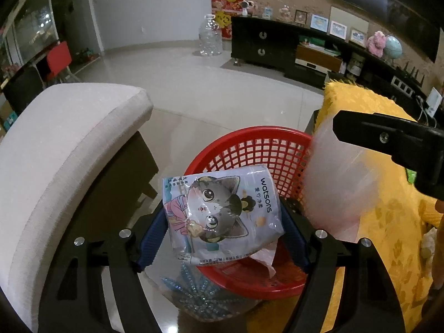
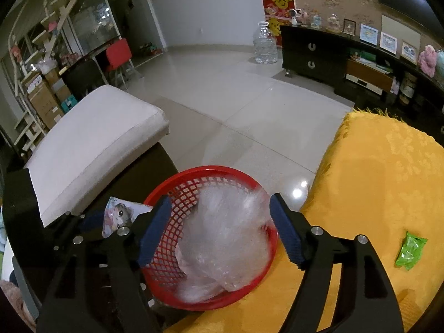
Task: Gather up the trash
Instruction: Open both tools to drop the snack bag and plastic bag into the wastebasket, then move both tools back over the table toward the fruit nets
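My left gripper (image 1: pixel 223 216) is shut on a Watsons tissue pack (image 1: pixel 222 211) printed with a cartoon cat, holding it over the near rim of a red mesh basket (image 1: pixel 249 149). My right gripper (image 2: pixel 220 202) stands open above the same basket (image 2: pixel 166 249). A crumpled clear plastic bag (image 2: pixel 222 244) lies in the basket between and below its blue pads (image 2: pixel 154 230). In the left wrist view the bag (image 1: pixel 333 183) stands beside a black finger of the right gripper (image 1: pixel 388 144). The right wrist view shows the cat pack (image 2: pixel 122 216) at the basket's left.
A green wrapper (image 2: pixel 410 252) lies on the yellow cloth (image 2: pixel 374 180) right of the basket. A white cushioned seat (image 2: pixel 97 138) is on the left. Beyond lie pale floor tiles, a large water bottle (image 2: pixel 265 44) and a black cabinet (image 2: pixel 313 52).
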### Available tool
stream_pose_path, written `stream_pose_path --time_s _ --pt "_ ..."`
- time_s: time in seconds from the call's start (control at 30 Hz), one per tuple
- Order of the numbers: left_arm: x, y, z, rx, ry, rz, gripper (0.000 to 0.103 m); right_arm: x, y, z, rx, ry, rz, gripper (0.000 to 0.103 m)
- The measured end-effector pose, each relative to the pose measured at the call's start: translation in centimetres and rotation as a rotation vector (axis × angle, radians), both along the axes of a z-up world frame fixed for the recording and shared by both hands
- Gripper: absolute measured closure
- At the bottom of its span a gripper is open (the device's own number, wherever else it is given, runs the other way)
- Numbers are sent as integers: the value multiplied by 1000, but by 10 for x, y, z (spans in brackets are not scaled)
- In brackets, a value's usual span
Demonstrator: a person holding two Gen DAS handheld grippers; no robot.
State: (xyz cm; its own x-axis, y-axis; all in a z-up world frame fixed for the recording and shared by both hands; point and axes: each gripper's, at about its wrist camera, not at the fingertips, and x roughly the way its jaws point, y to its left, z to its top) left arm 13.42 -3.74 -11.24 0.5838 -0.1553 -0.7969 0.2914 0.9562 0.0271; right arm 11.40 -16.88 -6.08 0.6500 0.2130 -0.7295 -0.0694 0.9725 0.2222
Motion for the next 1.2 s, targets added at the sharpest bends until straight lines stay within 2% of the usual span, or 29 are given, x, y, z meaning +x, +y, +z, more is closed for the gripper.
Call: stream_pose_path --time_s 0.13,0.4,0.77,1.0,1.2 --pt "2 2 1 -4 -4 -2 29 -2 -3 2 12 -7 -7 26" --pt "-6 -5 9 -28 -23 -21 18 -4 -17 8 20 -23 -29 26" --pt "-18 -10 23 -39 -85 -45 16 -17 -41 27 31 -72 -78 26" --pt "-25 -12 35 -40 -138 -53 16 -29 -48 35 -22 -103 -110 26" --pt "-32 -16 46 -49 -172 -66 16 -42 -50 37 -109 -135 -138 26"
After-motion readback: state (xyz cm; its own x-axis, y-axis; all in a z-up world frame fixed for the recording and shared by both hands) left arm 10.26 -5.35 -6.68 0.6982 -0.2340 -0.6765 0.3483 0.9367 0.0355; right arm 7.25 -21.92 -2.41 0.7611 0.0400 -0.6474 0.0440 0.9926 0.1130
